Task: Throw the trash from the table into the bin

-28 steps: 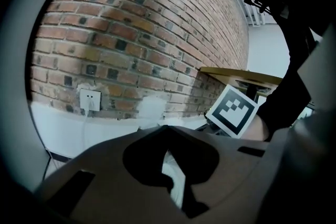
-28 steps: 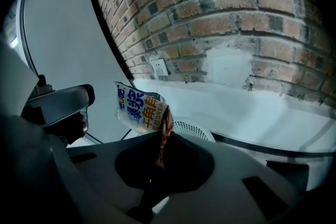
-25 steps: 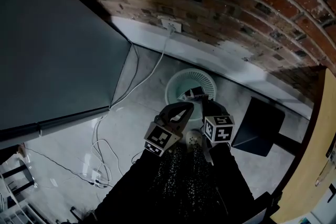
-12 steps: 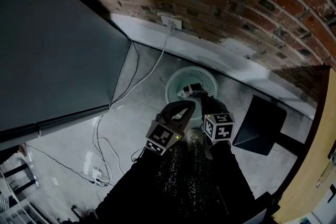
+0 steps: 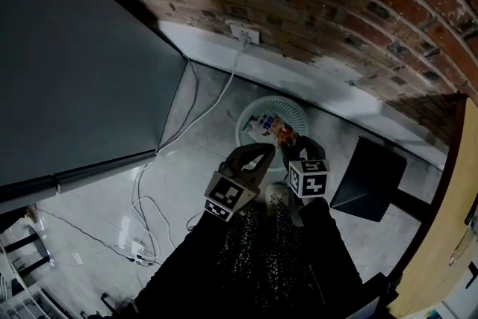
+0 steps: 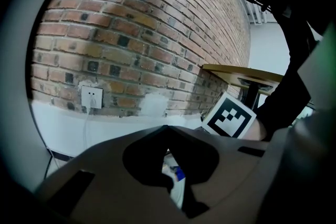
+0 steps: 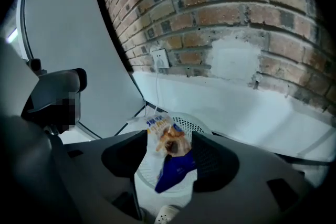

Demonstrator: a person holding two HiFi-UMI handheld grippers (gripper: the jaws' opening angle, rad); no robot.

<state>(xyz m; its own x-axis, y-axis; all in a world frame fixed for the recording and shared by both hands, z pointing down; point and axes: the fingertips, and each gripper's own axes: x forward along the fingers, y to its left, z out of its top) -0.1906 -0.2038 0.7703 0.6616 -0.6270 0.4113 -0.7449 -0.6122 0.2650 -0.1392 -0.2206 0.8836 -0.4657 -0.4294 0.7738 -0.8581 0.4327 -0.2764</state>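
Note:
I look down at a white mesh bin (image 5: 296, 113) on the floor by the brick wall. My right gripper (image 5: 288, 143) hangs over its near rim. Its jaws have just been opening and now stand apart. A snack wrapper (image 5: 272, 128), white, orange and blue, hangs loose between them above the bin's mouth. In the right gripper view the wrapper (image 7: 169, 152) fills the gap between the jaws of the right gripper (image 7: 168, 138), with the bin (image 7: 198, 126) behind it. My left gripper (image 5: 261, 155) is beside it at the left, tips together and holding nothing; the left gripper (image 6: 167, 131) shows only a narrow slit.
A black box (image 5: 370, 179) stands right of the bin. White cables (image 5: 149, 213) run across the floor from a wall socket (image 5: 245, 34). A grey table top (image 5: 75, 63) fills the left. A wooden edge (image 5: 441, 235) is at the right. A white shoe (image 5: 276, 198) shows below the grippers.
The right gripper's jaws have parted. The wrapper, earlier a small bundle pinched at the tips, now shows spread out over the bin. The left gripper has kept still.

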